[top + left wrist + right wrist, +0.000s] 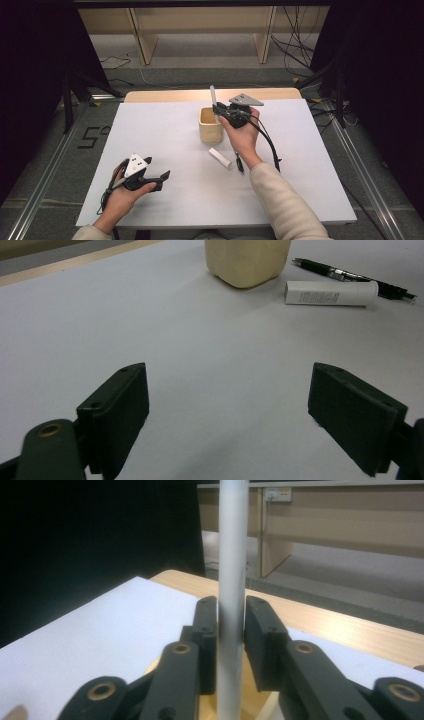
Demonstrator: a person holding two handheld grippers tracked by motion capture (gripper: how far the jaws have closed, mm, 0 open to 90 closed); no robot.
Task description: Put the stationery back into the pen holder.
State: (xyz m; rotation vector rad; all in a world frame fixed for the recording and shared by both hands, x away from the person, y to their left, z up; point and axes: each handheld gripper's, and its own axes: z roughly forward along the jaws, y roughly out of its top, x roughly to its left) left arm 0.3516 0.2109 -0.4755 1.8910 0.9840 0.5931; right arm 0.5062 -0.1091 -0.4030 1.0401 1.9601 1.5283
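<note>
White, thin plastic stick [232,580] stands upright between the right gripper [223,111] jaws, over the beige wooden cup [210,125] at centre frame. Its grip looks slack, so the stick could tilt and miss. Left gripper [227,415] idles wide open, lower left.

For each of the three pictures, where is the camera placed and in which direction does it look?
High view: above the person's side, looking forward and down on the table; both forearms, left gripper and right gripper show.
Left gripper view: rides on the left gripper, looking low across the table at the wooden cup, white tube and black pen; its open fingers show.
Right gripper view: rides on the right gripper, looking past the table's far edge; a white stick stands between its fingers.
High and left gripper views share the cup, tube and pen.
</note>
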